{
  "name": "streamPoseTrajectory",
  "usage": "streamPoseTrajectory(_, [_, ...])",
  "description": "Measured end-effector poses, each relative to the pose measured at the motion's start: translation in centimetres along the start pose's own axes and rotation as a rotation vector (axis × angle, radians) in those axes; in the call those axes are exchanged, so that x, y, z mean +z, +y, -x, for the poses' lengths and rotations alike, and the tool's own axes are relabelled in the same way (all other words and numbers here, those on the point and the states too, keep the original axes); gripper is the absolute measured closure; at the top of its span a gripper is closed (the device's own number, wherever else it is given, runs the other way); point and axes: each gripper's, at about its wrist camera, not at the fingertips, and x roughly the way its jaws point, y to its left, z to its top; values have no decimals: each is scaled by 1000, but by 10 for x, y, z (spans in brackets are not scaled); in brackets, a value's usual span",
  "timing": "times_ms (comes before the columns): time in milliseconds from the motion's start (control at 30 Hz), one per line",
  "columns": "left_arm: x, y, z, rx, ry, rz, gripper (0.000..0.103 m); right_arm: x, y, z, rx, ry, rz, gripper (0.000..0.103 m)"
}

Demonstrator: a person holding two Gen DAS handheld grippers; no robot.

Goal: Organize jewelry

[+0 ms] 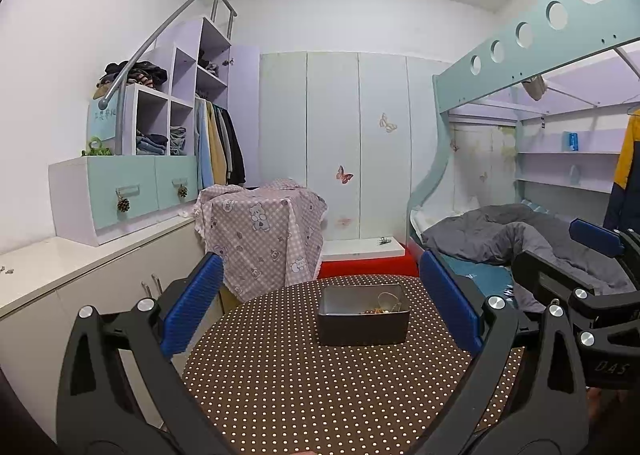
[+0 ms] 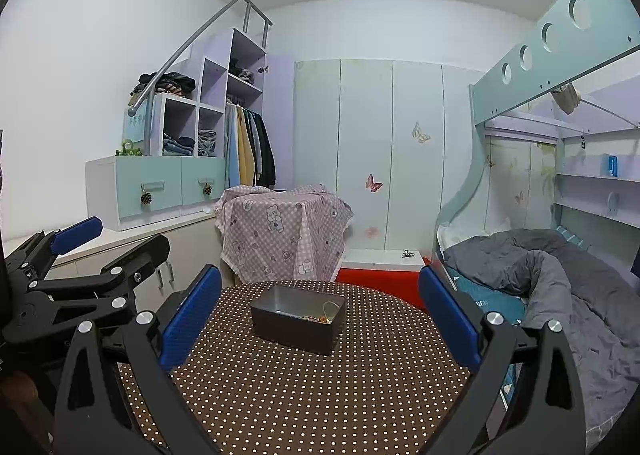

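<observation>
In a bedroom, over a dotted table [image 1: 320, 395], I hold my left gripper [image 1: 320, 295] and right gripper [image 2: 320, 303] released and empty, both aimed at the far-centre box [image 1: 362, 321] keeping the jewelry [image 1: 380, 309] corralled.

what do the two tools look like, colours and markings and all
Both match. The left tool and right tool each have two ribbed blue finger pads on black, angular plastic linkage arms with triangular cut-outs, pinned by round silver bolts. The right tool's body, seen from the left camera, carries faint "DAS" lettering. No cables or sleeves show.
</observation>
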Motion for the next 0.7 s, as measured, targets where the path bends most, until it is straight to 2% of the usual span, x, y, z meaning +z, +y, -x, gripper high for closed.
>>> streamPoseTrajectory(700, [0,4,-3,4,-1,-13,6,-1,3,-1,-1,4,-1,8])
